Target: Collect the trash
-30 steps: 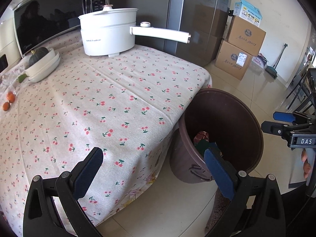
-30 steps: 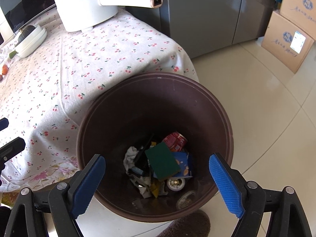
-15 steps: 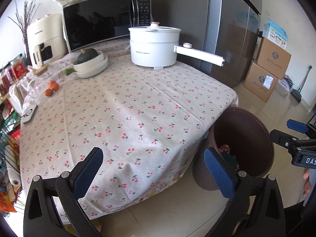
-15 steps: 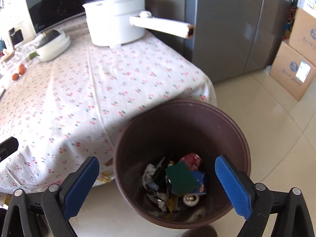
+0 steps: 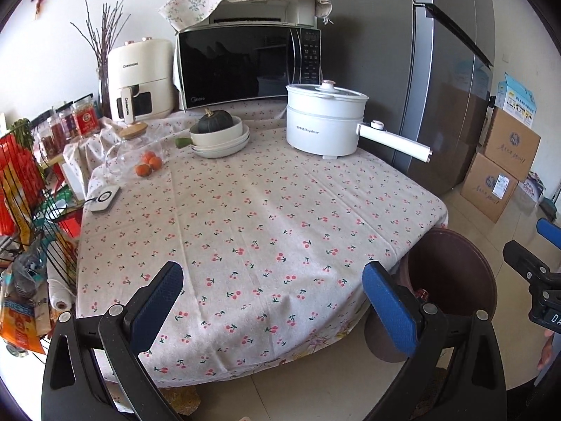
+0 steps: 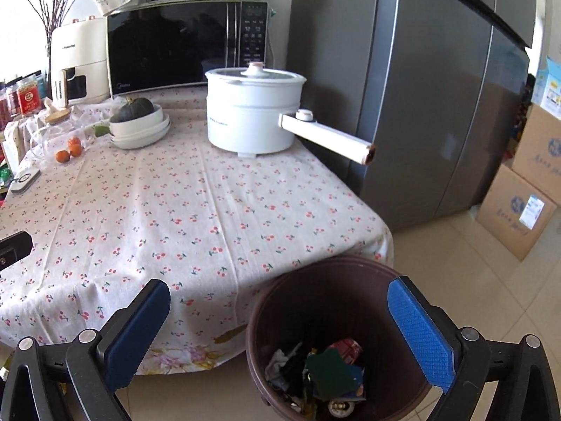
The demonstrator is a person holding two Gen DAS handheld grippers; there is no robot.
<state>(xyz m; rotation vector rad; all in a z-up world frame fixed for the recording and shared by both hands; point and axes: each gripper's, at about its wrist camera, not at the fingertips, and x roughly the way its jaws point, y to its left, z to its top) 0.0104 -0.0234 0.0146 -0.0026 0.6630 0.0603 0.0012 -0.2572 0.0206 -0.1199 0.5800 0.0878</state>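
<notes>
Two grippers, both spread wide with nothing between the blue pads! The right gripper (image 6: 277, 329) has just been opening its jaws further, and they stand empty above the floor, its right pad over the near rim of the brown trash bin (image 6: 371, 273). Down inside that bin, just ahead of the right gripper and a touch to its right, sits the trash (image 6: 326, 372): a dark green square piece, a red crumpled wrapper, bits of white paper and a small round tin at the bottom. The left gripper (image 5: 273, 305) hangs over the near edge of the cherry-print tablecloth (image 5: 252, 217), jaws equally wide and empty, with the bin off to its right, beside the table corner. Farther ahead of both, the cloth lies bare in the middle. Beyond that, the white electric pot (image 6: 252, 108) stands with its long handle jutting right, stacked white bowls (image 6: 140, 128) with a dark green squash to its left, small oranges (image 6: 68, 151) farther left. At the back, the microwave (image 6: 182, 45) and cream appliance (image 5: 140, 77); the grey fridge (image 6: 420, 87) stands far right.
</notes>
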